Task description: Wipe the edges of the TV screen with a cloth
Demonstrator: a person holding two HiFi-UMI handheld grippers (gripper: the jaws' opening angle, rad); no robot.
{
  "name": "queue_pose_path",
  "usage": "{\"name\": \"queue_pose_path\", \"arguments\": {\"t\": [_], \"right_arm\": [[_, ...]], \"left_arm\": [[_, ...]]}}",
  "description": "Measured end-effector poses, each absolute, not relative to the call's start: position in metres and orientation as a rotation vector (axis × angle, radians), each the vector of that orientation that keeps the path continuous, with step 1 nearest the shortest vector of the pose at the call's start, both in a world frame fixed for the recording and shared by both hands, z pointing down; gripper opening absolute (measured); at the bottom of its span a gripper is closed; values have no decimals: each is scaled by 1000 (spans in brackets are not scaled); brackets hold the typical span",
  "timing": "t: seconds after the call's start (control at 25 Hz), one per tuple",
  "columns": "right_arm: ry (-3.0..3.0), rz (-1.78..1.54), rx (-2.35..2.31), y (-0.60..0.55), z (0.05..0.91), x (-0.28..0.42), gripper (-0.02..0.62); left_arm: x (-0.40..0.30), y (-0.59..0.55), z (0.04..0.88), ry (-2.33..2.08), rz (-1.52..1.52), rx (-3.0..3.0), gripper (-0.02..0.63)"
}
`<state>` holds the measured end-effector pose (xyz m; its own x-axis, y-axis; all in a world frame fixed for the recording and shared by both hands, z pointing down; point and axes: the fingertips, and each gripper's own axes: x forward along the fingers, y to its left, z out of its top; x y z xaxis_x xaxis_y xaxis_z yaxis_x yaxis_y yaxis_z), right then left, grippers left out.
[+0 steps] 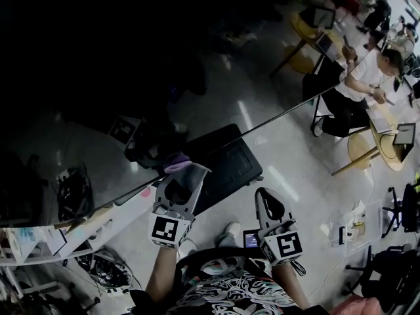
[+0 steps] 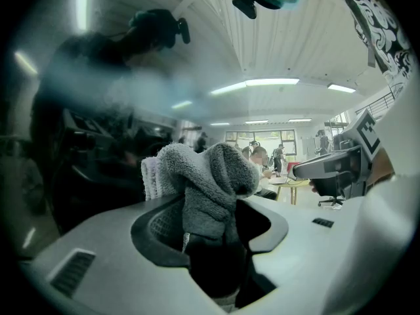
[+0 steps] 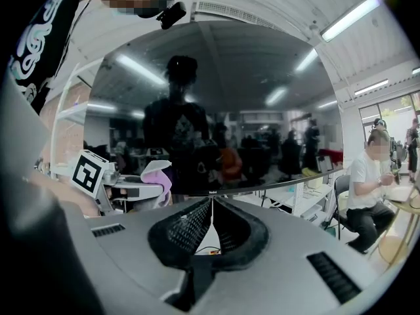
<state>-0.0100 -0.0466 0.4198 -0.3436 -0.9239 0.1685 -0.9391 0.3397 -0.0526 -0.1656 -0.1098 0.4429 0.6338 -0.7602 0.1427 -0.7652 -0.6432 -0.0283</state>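
Cloth (image 2: 211,174) gripped in L tongs (image 2: 209,216).

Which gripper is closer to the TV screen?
Left. The left gripper holds its cloth right at the TV screen's bottom edge; the right gripper sits back from it, shut and empty.

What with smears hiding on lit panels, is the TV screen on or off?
Off, it seems: the TV screen is dark, showing only reflections.

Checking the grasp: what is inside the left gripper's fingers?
A bunched grey cloth, clamped by the left gripper, bulging above its fingers. The cloth's lower end is hidden between them.
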Motion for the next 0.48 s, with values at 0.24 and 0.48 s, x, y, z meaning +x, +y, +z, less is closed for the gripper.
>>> {"name": "queue_pose_path", "arguments": {"t": [0.24,0.48], "right_arm": [[-2483,224,1726,-49,427,7,31],[-2454,266,1729,-53,426,31,31]], "left_arm": [[-153,-116,445,-1315,232,2800,198],[-137,-121,441,-1330,228,2792,198]]}}
